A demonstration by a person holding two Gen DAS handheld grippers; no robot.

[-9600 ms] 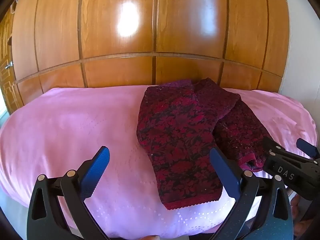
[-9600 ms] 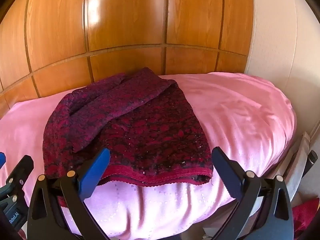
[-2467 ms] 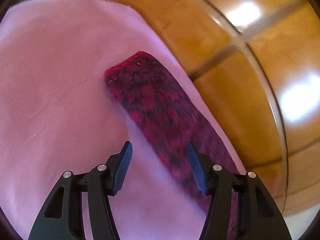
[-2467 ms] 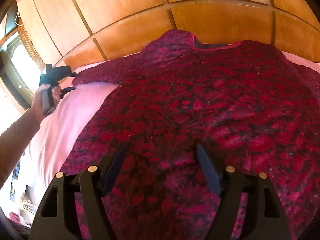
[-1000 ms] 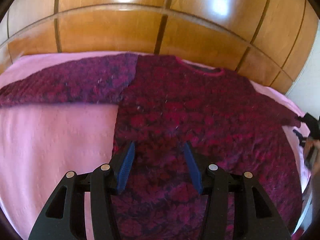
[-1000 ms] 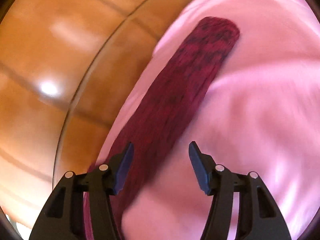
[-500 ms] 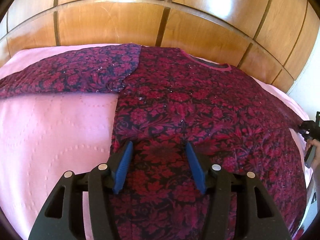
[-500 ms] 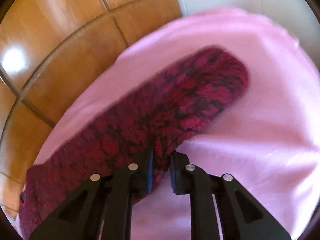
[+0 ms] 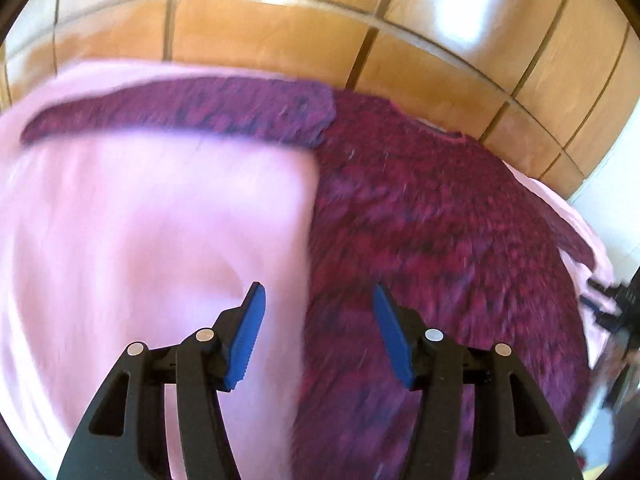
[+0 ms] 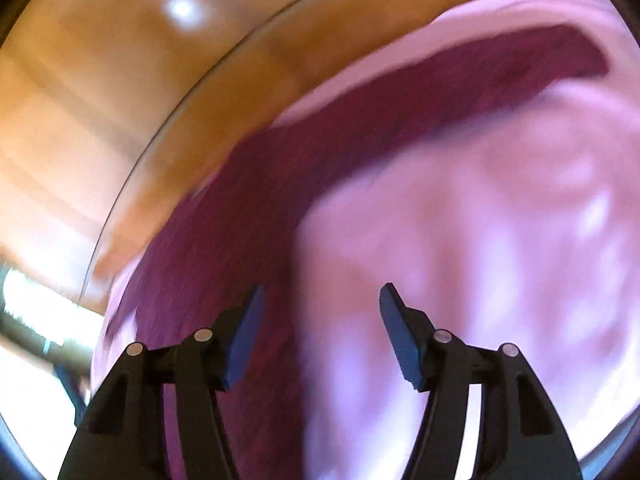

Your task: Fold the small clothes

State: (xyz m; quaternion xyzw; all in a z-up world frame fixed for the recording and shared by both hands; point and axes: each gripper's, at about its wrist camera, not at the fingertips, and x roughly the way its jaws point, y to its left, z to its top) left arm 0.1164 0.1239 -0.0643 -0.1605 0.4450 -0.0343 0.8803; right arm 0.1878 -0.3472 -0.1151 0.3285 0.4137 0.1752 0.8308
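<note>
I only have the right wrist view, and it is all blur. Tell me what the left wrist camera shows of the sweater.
Observer: The sweater lies spread flat on the pink bed cover, neckline toward the wooden panels.
Operator: Report the far sleeve.
Observer: That sleeve stretches straight out sideways, flat on the cover.
Operator: Now the left gripper.
Observer: The left gripper is open over the sweater's side edge, holding nothing.
Operator: And mine.
Observer: The right gripper has just opened; nothing sits between its jaws.

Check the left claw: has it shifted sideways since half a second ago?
Yes, leftward. The left claw then hung wholly over the sweater; now the sweater's side edge runs between its fingers, one over the pink sheet.
</note>
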